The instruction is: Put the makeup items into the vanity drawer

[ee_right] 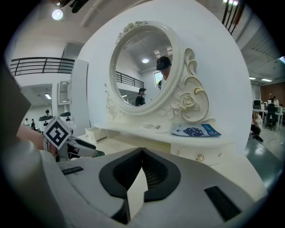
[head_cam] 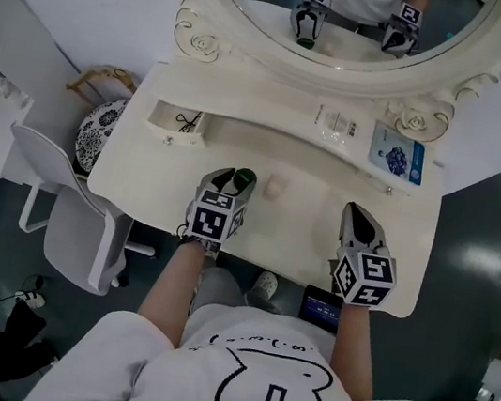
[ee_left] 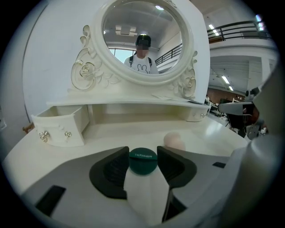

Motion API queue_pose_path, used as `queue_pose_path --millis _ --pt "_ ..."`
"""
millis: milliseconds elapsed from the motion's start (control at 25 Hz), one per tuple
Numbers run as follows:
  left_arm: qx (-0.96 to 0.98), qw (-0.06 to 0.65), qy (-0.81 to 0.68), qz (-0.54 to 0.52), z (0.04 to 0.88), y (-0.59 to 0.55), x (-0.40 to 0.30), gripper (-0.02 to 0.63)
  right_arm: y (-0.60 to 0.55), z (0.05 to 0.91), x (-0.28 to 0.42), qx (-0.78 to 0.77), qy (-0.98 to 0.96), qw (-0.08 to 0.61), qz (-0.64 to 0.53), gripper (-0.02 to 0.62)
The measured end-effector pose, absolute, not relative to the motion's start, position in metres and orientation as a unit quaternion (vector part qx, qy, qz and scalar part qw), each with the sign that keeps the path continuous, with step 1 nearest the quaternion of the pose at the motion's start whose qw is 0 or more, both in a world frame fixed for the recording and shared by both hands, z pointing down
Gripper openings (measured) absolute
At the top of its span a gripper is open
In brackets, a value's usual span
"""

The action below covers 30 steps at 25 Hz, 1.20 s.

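The open drawer (head_cam: 165, 114) sits at the vanity's left end; right of it and nearer the person, the left gripper (head_cam: 231, 179) stands wide astride a green-capped container (ee_left: 143, 161), pads flanking the cap with no clear squeeze; a pink puff (ee_left: 174, 140) lies just beyond; farther right of the drawer, the right gripper (ee_right: 142, 153) is closed and empty; pinching only the round cap could tip the container or nudge the puff.

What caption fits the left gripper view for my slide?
Jaws of the left gripper flank a green-capped makeup item at the vanity, open drawer and mirror beyond.
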State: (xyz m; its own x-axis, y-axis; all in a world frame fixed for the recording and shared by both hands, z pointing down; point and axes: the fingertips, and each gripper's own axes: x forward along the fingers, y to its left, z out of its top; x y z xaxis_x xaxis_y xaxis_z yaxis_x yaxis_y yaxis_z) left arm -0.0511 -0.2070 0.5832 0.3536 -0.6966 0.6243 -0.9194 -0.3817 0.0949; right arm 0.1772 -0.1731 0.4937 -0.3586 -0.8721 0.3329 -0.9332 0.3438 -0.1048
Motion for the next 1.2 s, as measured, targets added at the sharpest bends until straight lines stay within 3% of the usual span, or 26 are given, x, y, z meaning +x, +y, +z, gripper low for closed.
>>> queue_pose_path --millis 520,640,680,720,760,1200 --pt "0.784 0.209 -0.496 0.311 0.603 -0.209 -0.043 0.227 -0.172 0.504 0.185 0.561 -0.806 0.109 0.152 0.014" --pt "0.780 0.209 -0.498 0.316 0.603 -0.209 -0.046 0.188 -0.172 0.502 0.184 0.560 -0.808 0.106 0.149 0.014" --pt "0.775 0.209 -0.505 0.317 0.603 -0.210 -0.049 0.134 -0.173 0.501 0.184 0.559 -0.808 0.106 0.149 0.014" --pt "0.769 0.211 -0.514 0.317 0.602 -0.211 -0.054 0.040 -0.173 0.501 0.183 0.559 -0.809 0.105 0.149 0.014" --pt "0.765 0.216 -0.518 0.316 0.601 -0.211 -0.057 0.017 -0.173 0.500 0.182 0.558 -0.810 0.105 0.149 0.014" --pt "0.774 0.216 -0.516 0.297 0.573 -0.211 -0.069 0.017 -0.180 0.480 0.168 0.558 -0.812 0.092 0.144 0.014"
